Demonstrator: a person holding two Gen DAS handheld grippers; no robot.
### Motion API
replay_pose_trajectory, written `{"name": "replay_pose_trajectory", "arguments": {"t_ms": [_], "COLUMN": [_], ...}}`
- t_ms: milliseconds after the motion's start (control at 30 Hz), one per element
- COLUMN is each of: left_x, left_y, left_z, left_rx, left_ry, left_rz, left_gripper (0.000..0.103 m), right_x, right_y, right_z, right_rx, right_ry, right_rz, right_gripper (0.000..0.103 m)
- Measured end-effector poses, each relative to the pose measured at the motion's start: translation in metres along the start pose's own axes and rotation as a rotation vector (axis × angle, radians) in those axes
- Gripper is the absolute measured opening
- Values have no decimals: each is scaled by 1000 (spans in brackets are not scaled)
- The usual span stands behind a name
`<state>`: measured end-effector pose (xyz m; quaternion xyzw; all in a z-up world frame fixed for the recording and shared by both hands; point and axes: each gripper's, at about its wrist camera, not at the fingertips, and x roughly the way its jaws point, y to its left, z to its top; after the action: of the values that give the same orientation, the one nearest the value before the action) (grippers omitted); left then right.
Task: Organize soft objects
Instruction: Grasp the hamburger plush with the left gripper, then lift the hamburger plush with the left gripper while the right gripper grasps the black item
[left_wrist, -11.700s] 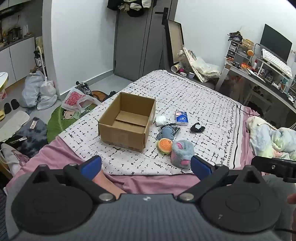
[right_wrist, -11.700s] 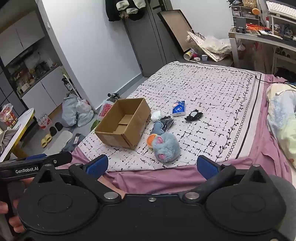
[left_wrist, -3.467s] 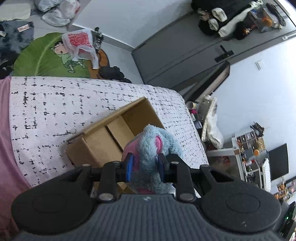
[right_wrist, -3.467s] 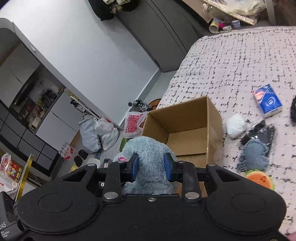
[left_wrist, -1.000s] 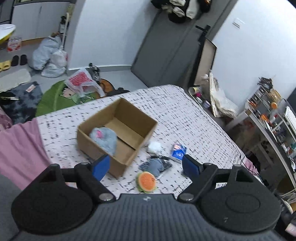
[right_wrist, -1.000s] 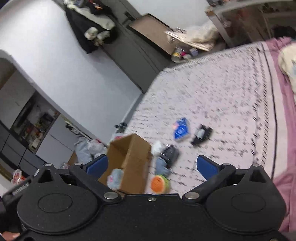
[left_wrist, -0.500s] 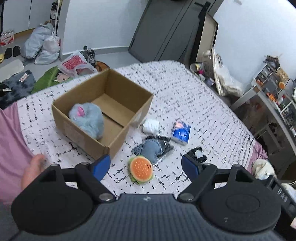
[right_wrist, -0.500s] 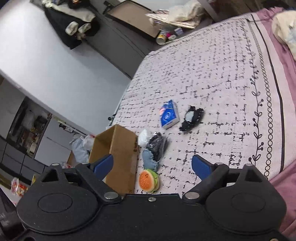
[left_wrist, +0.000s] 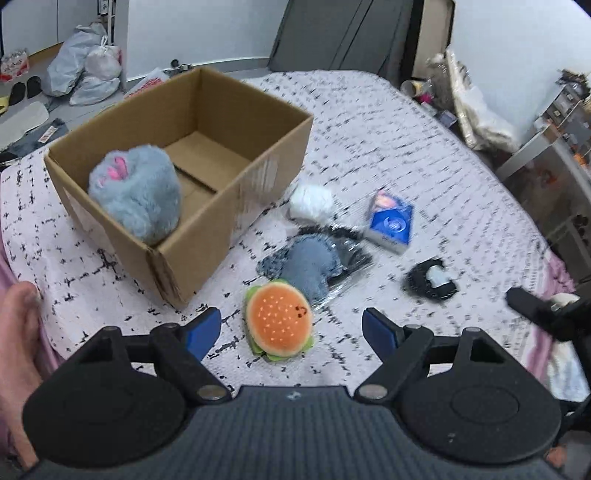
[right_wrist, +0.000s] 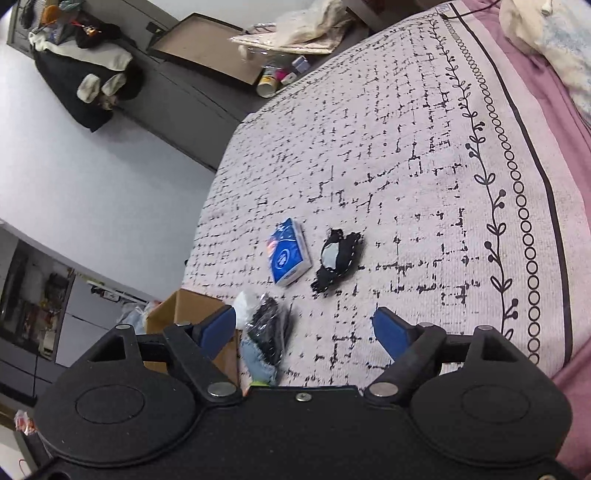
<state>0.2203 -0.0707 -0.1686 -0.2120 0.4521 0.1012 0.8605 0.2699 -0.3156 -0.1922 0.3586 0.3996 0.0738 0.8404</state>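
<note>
A blue furry plush (left_wrist: 136, 194) lies inside the open cardboard box (left_wrist: 258, 147) on the bed. My left gripper (left_wrist: 291, 334) is open and empty, its fingers on either side of a burger plush (left_wrist: 277, 322) just ahead. Beyond it lie a blue-grey plush (left_wrist: 306, 264), a black packet (left_wrist: 351, 254), a white soft lump (left_wrist: 310, 201), a blue tissue pack (left_wrist: 391, 223) and a black-and-white soft toy (left_wrist: 430, 282). My right gripper (right_wrist: 304, 332) is open and empty above the bed, short of the tissue pack (right_wrist: 288, 256) and the black toy (right_wrist: 336, 258).
The bed has a patterned white cover (left_wrist: 388, 147) over pink sheet. Bags (left_wrist: 85, 70) lie on the floor left of the bed. A dark wardrobe (left_wrist: 343, 33) and a cluttered desk (left_wrist: 546, 147) stand beyond. A box corner (right_wrist: 184, 314) shows in the right wrist view.
My left gripper has moved closer and lower toward the burger plush, which now sits between its fingers. My right gripper has moved in closer over the bed.
</note>
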Motion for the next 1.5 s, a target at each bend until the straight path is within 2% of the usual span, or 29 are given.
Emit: {"name": "replay_pose_trajectory", "arguments": {"t_ms": [233,400,500,633,733,1067,1167,1267,1300,1333,1400,1500], "left_x": [37,56,58,59,60,64,65,65,65,65,64,62], "left_y": [3,3,-1,-3,0,2,5,6,7,7,9,14], "left_z": [-8,-15,-14,-12,-9,-3,0,0,0,0,-1,-2], "left_rx": [-23,-56,-58,-68,-94,-91,-97,-97,-96,-96,-96,-102], "left_ry": [42,70,54,43,51,81,93,96,95,93,88,80], "left_rz": [86,118,139,172,172,147,131,121,116,110,96,73], "left_gripper": [82,78,69,44,41,40,40,40,40,40,40,39], "right_x": [25,42,51,65,76,99,107,112,112,112,109,98], "right_y": [-4,-11,-15,-19,-22,-8,-2,-3,-5,-7,-11,-5], "right_z": [6,11,13,16,20,21,22,24,25,25,25,22], "right_rx": [6,21,22,24,33,-16,-37,-36,-31,-24,0,-34], "right_ry": [15,31,43,55,69,36,28,21,17,20,21,-7], "right_rz": [-7,-21,-27,-33,-47,-62,-72,-102,-118,-126,-130,-137], "right_gripper": [81,78,78,75,71,71,63,44,26,15,12,10]}}
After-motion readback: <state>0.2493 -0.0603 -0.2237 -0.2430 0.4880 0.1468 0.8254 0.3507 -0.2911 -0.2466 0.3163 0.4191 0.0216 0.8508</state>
